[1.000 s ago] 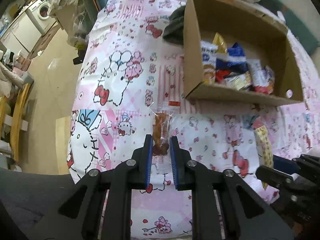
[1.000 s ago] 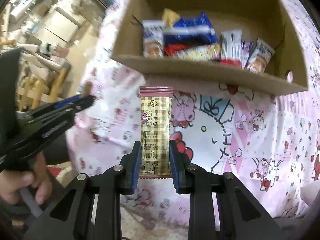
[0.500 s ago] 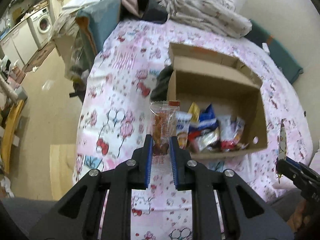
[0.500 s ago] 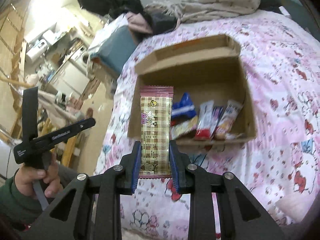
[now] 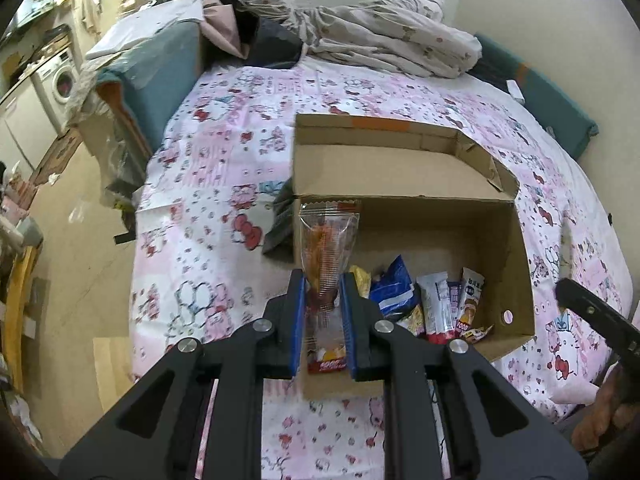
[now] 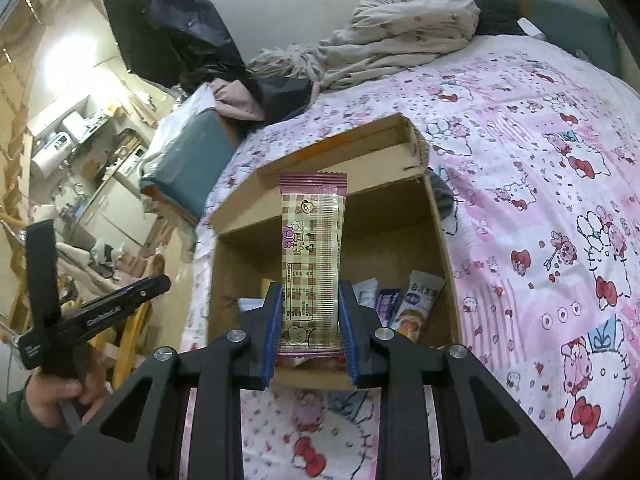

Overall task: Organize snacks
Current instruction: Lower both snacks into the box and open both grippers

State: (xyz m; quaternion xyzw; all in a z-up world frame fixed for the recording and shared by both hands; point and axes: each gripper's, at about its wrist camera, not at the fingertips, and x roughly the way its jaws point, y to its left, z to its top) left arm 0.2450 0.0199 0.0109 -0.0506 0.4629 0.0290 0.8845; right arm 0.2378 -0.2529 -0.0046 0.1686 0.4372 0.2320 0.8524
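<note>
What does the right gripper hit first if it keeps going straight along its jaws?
Probably the cardboard box: the right gripper, shut on the plaid snack bar, points into its open top, toward the snack packets inside. Depth unclear.

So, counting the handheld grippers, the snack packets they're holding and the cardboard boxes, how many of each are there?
Handheld grippers: 2 (left gripper, right gripper)
Held snack packets: 2 (clear packet, checkered packet)
Boxes: 1 (cardboard box)
Total: 5
The loose packets inside the box overlap too much to count.
</note>
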